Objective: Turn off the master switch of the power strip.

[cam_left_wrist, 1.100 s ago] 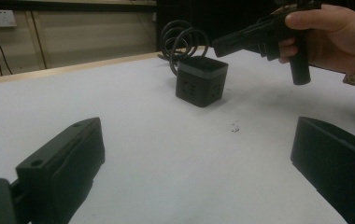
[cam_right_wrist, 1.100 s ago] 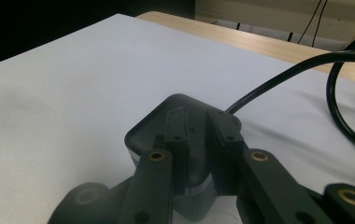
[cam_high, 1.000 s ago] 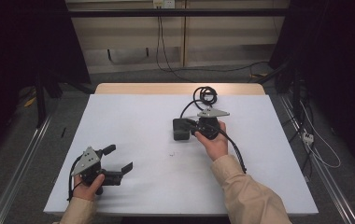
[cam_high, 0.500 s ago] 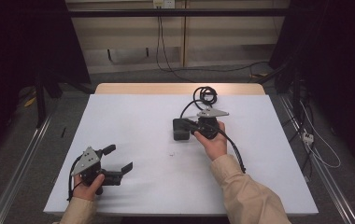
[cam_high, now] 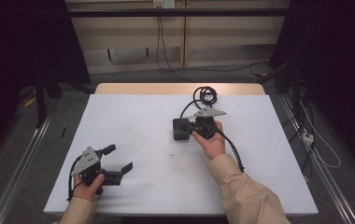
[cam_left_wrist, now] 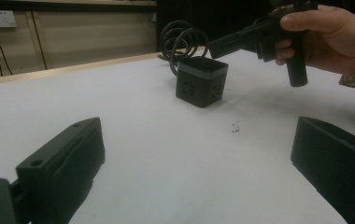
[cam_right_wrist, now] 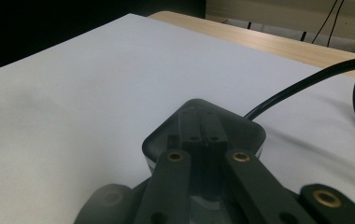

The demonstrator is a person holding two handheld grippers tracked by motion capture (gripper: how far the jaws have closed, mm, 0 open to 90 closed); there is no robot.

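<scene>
The black socket cube (cam_high: 181,129) sits right of centre in the high view on the white bench (cam_high: 133,116), its cable coiled (cam_high: 205,94) toward the upper edge. The right hand-held gripper (cam_high: 190,127) hovers over the cube's top with its jaws having just been closing, now pressed together with nothing between them. The left hand-held gripper (cam_high: 119,161), lower left, rests with jaws spread wide and empty. Pressing down off-centre could tip or slide the light cube, and the stiff cable could drag it. No brand or lettering is legible anywhere.
</scene>
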